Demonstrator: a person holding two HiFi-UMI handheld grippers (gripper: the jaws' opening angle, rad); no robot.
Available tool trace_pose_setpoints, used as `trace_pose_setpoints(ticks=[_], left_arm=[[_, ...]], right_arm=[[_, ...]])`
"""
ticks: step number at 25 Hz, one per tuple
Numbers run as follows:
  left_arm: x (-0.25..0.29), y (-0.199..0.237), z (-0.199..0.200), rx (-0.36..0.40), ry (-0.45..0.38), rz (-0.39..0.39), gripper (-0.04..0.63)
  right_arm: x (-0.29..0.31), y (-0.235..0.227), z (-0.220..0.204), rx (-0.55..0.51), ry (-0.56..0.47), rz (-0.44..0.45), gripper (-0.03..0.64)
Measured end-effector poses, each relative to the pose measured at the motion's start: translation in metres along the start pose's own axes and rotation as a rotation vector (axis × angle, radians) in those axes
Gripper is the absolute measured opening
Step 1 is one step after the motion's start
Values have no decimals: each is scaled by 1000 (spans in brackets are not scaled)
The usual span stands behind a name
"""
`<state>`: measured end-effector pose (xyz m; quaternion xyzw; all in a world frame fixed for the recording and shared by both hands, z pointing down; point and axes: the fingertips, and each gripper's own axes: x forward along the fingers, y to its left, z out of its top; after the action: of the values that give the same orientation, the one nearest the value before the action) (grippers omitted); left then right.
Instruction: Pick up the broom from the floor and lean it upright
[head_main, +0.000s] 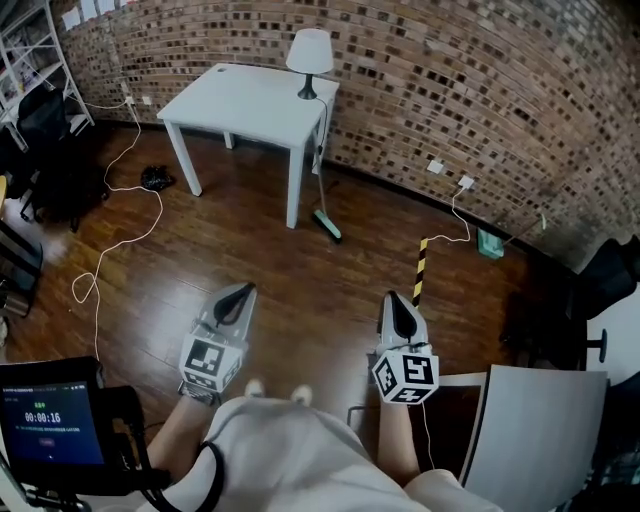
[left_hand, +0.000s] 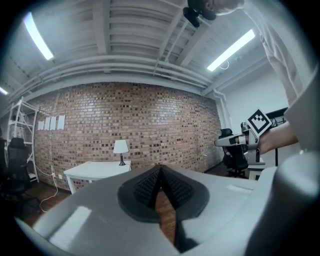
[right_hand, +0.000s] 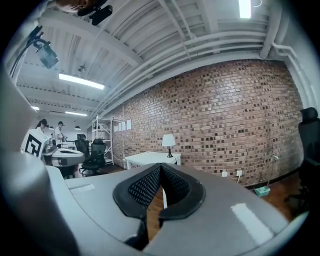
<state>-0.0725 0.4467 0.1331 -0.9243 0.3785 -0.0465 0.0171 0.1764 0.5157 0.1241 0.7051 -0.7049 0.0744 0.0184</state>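
Brick-walled room, dark wood floor.

Head view: left gripper (head_main: 243, 291) and right gripper (head_main: 396, 300) both pinched shut and empty, pointing ahead. Broom (head_main: 328, 226) well ahead between them, head on the floor, handle seemingly propped against the white table (head_main: 240, 100) under the lamp (head_main: 310, 50). Likely risks: snagging the white cable (head_main: 120, 215) ahead-left, toppling the thin handle or bumping the lamp through a clumsy reach.

Left gripper view: pads together, right gripper off to the right, no broom visible.

Right gripper view: pads together, teal object (right_hand: 261, 190) low right, absent from the left gripper view.
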Motion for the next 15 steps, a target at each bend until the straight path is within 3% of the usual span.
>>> trace_pose_setpoints(ticks=[8,15], left_arm=[[-7,22,9,18,-21,-30,0],[-1,20,10,40,-25,-54,0]], right_arm=[[-9,33,4,-44,0,9,12],[-5,43,-5,-78,65,1,11]])
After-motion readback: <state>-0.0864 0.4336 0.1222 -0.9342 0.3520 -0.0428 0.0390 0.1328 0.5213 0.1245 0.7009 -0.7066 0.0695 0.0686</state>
